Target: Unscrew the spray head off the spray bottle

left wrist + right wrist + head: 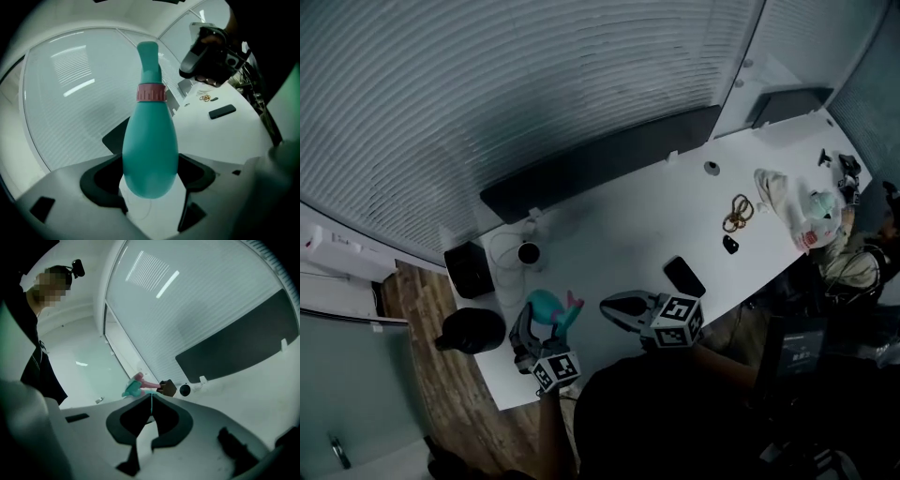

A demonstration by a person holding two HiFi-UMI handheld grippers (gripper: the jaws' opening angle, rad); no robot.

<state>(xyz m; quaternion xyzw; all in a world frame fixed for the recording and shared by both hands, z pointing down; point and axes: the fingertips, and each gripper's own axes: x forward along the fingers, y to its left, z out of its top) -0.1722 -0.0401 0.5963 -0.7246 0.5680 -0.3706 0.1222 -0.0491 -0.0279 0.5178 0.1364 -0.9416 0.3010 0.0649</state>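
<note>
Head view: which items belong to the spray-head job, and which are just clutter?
Job: teal plastic spray bottle; its pink-collared spray head; left gripper, clamped on the bottle; right gripper, shut and empty.
Lying about: black smartphone; brass-coloured key rings; crumpled white bag.

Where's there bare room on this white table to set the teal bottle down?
The widest bare patch is the middle of the table, bordered by the round dark object, the black phone and the black panel. Crowded: the right end, with key rings and white cloth.
</note>
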